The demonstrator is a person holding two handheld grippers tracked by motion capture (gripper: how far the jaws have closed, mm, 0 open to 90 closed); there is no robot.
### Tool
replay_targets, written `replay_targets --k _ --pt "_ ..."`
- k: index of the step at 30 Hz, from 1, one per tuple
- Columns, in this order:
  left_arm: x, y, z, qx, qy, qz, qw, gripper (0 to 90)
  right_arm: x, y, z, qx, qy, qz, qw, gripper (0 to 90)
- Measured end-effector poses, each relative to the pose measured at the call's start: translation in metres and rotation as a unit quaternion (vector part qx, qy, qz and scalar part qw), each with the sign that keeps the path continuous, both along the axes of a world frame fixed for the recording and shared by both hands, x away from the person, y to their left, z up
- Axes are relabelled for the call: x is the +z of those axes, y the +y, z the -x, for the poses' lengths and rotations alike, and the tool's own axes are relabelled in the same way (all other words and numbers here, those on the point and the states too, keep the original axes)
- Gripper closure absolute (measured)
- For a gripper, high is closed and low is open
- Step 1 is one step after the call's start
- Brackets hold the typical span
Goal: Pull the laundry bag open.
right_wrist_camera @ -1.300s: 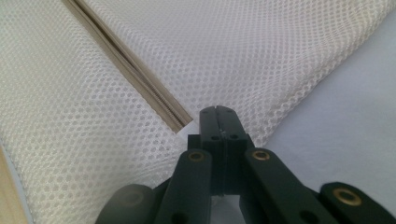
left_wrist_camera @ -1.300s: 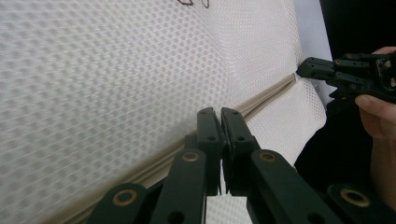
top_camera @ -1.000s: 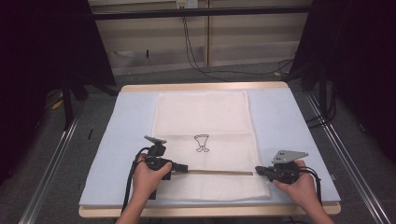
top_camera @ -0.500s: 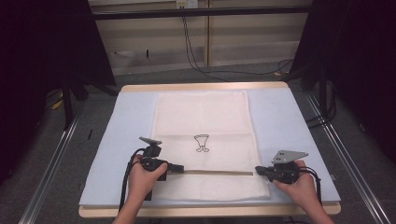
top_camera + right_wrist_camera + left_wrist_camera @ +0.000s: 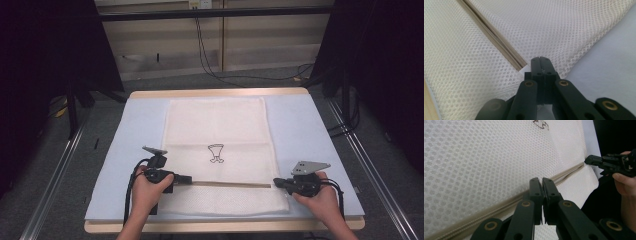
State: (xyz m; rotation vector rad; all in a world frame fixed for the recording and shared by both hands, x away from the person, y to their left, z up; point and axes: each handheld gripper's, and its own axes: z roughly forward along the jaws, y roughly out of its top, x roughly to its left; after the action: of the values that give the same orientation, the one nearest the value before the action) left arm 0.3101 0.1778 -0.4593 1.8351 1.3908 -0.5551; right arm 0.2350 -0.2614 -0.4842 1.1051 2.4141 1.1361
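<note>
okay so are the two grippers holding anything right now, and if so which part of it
Both look shut on the white mesh bag along its zipper: the left gripper near the zipper's left end, the right gripper at the bag's edge beside the right end.

A cream mesh bag (image 5: pixel 217 150) of open-weave cloth lies on a matt pale-blue mat (image 5: pixel 300 125). Its zip (image 5: pixel 496 40) is beige woven tape; the table edge (image 5: pixel 215 93) looks wooden.

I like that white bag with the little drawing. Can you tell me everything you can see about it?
The mesh bag is creamy white, made of netting full of tiny holes. It lies flat on the pale blue table cover, long side running away from the person. A small black drawing sits near its middle. A beige zipper crosses it near the close end. The left gripper sits at one end of the zipper, the right gripper at the other, both with jaws together at the mesh.
</note>
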Motion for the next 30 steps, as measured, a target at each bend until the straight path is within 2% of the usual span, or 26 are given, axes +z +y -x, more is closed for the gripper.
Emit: replay_targets --k 5,6,14,15,17,22,24,26,27,29,30 --pt "0.001 0.01 -0.002 0.008 -0.003 0.007 0.9999 87.3 0.0 0.0 0.0 -0.003 0.002 -0.001 1.0 90.0" --pt "0.002 0.011 -0.002 0.013 0.002 0.01 0.9999 87.3 0.0 0.0 0.0 -0.003 0.002 -0.001 1.0 90.0" --pt "0.004 0.019 -0.002 0.018 -0.003 0.004 0.9998 87.3 0.0 0.0 0.0 -0.004 0.002 -0.001 1.0 90.0" --pt "0.004 0.02 -0.002 0.019 0.003 0.008 0.9998 87.3 0.0 0.0 0.0 -0.004 0.002 -0.001 1.0 90.0" --pt "0.004 0.023 -0.002 0.021 0.001 0.013 0.9997 87.3 0.0 -0.001 0.0 -0.005 0.003 -0.005 1.0 90.0" --pt "0.004 0.024 -0.002 0.016 -0.002 0.013 0.9998 87.3 0.0 -0.001 0.0 -0.005 0.003 -0.005 1.0 90.0" --pt "0.005 0.027 -0.001 0.026 -0.003 0.003 0.9997 87.3 0.0 -0.001 0.0 -0.005 0.003 -0.005 1.0 90.0" --pt "0.006 0.032 -0.001 0.026 -0.002 0.013 0.9996 87.3 0.0 0.0 0.0 -0.003 0.002 -0.004 1.0 90.0" --pt "0.006 0.034 -0.001 0.026 -0.009 0.01 0.9996 87.3 0.0 0.0 0.0 -0.004 0.004 -0.004 1.0 90.0" --pt "0.008 0.037 0.0 0.034 -0.007 0.007 0.9994 87.3 0.0 -0.001 0.0 -0.004 0.003 -0.004 1.0 90.0" --pt "0.008 0.04 -0.001 0.032 -0.014 0.007 0.9994 87.3 0.0 -0.001 0.0 -0.003 0.003 -0.004 1.0 90.0"
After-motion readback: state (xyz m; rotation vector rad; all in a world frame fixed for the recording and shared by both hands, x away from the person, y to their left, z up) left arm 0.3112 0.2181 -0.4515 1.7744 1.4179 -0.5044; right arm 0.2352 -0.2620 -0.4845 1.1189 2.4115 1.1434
